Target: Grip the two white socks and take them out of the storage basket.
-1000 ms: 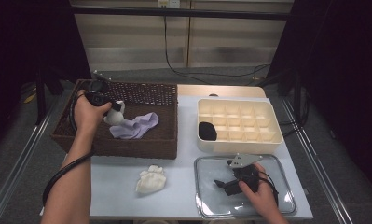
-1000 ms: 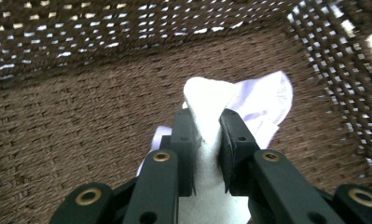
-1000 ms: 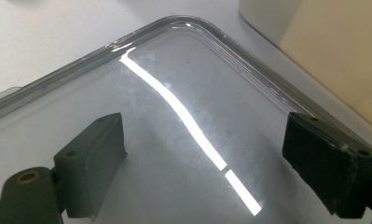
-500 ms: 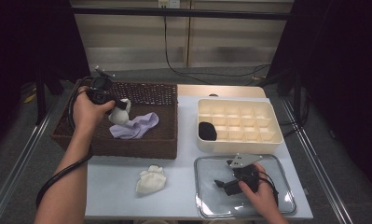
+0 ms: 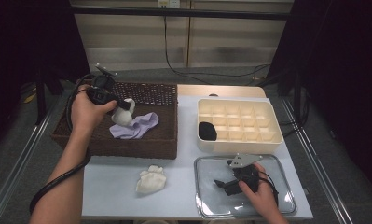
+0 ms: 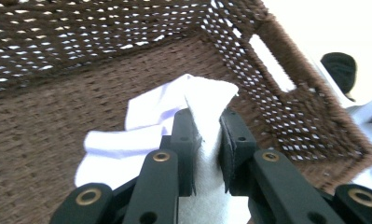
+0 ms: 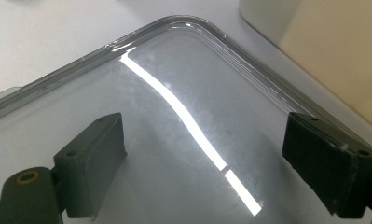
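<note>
In the high view my left gripper (image 5: 120, 105) hangs over the brown wicker basket (image 5: 127, 148), shut on a white cloth (image 5: 123, 116) that dangles just above a lavender cloth (image 5: 138, 127) lying in the basket. The left gripper view shows the two black jaws of my left gripper (image 6: 207, 119) pinching a fold of the white cloth (image 6: 151, 112) above the basket floor (image 6: 44, 126). My right gripper (image 5: 223, 185) rests low on a clear tray (image 5: 210, 201) at the front right. Its jaws stand wide apart with nothing between them, so my right gripper (image 7: 204, 140) is open over the bare clear tray (image 7: 174, 74).
A crumpled white cloth (image 5: 151, 181) lies on the pale table in front of the basket. A cream compartment box (image 5: 267, 109) stands behind the clear tray with a black item (image 5: 207, 131) in one front-left cell. Metal rails run along both table sides.
The left hand has risen and drawn a little toward the back of the basket, lifting the white cloth off the lavender one. The right hand has stayed put.
</note>
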{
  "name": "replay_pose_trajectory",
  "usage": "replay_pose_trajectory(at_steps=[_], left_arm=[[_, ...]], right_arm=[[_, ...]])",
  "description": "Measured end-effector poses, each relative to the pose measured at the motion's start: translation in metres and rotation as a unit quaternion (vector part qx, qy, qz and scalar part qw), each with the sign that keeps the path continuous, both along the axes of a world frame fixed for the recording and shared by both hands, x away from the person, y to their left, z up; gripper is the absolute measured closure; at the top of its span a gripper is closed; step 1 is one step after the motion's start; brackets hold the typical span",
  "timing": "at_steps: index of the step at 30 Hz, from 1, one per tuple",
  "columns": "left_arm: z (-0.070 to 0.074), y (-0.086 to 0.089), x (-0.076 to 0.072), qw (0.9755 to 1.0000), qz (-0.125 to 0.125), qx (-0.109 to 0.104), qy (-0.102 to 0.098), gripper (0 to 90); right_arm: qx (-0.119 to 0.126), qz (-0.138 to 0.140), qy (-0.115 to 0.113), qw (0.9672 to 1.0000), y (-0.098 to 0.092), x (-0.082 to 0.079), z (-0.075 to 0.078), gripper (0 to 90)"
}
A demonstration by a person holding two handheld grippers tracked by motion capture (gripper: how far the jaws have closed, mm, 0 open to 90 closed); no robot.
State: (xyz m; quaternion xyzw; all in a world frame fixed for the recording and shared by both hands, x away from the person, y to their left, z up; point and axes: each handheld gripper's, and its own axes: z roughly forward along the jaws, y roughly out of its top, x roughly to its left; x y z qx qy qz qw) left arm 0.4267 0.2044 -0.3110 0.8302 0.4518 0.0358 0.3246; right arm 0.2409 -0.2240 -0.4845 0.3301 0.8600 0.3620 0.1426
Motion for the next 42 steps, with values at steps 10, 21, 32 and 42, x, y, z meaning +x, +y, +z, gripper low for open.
replay_pose_trajectory(at_steps=[10,21,32,42], left_arm=[[0.005,-0.006,-0.012,0.9998,-0.016,-0.007,0.0,77.6],[0.007,-0.011,-0.023,0.9995,-0.029,-0.009,0.003,77.8],[0.008,-0.017,-0.032,0.9989,-0.046,-0.009,0.001,78.0],[0.008,-0.016,-0.043,0.9985,-0.054,-0.008,0.003,78.1]], right_arm=[[-0.001,0.0,-0.001,1.0,0.0,0.0,0.0,12.4],[-0.001,0.001,-0.001,1.0,0.0,0.0,0.0,12.4],[0.0,0.001,-0.001,1.0,0.0,0.0,0.0,12.4],[0.0,0.002,-0.002,1.0,0.0,0.0,0.0,12.4]])
